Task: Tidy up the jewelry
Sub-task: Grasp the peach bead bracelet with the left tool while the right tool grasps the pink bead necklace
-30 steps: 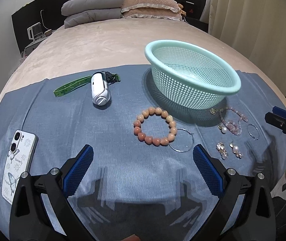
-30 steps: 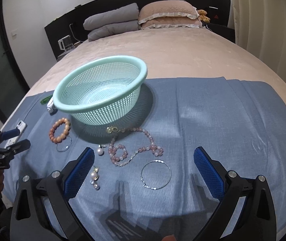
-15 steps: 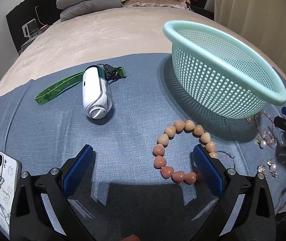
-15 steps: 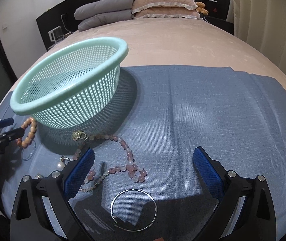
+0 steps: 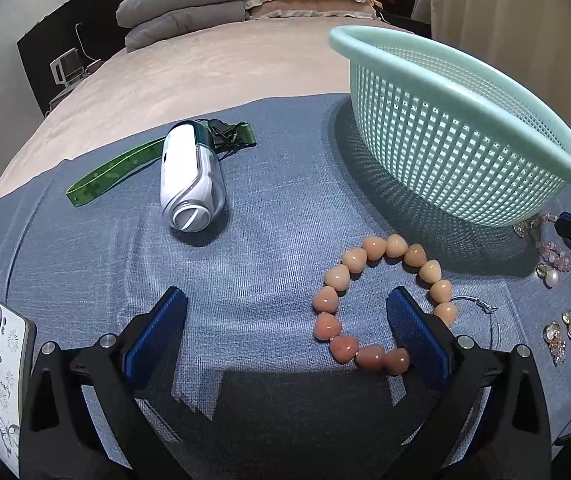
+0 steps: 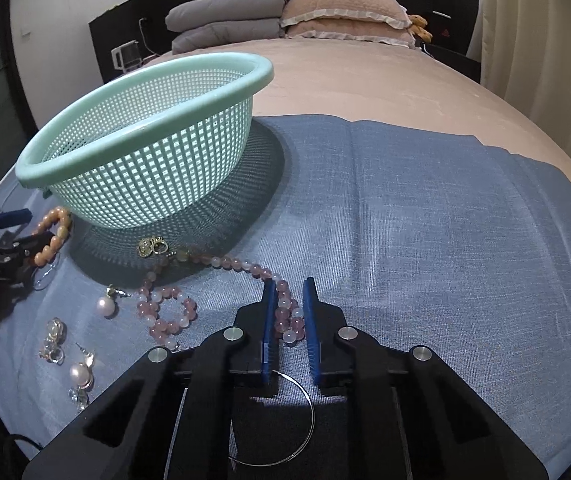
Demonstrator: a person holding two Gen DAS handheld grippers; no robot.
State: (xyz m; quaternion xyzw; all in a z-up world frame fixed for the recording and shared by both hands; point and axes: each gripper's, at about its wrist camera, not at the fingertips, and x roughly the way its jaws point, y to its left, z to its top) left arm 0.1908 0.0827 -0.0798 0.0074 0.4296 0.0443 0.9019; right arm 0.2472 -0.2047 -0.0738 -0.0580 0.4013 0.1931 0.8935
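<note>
An orange bead bracelet point(image 5: 381, 300) lies on the blue cloth, and my open left gripper point(image 5: 285, 320) sits low with its right finger inside the bracelet's ring. The bracelet also shows in the right wrist view point(image 6: 51, 240). My right gripper point(image 6: 289, 304) has closed to a narrow gap around the pink bead necklace point(image 6: 221, 292); several beads sit between the pads. A thin silver hoop point(image 6: 285, 432) lies under its fingers. Pearl earrings point(image 6: 73, 360) lie to the left. The mint mesh basket point(image 6: 145, 152) stands behind the jewelry and looks empty.
A white cylindrical device point(image 5: 189, 176) with a green strap point(image 5: 113, 172) lies left of the basket. A phone in a butterfly case point(image 5: 1, 380) lies at the cloth's left edge. Pillows point(image 6: 285, 16) sit at the head of the bed.
Both grippers came down and forward to the cloth. The right gripper closed from wide open onto the pink necklace. The left gripper stayed open and moved its right finger into the bracelet.
</note>
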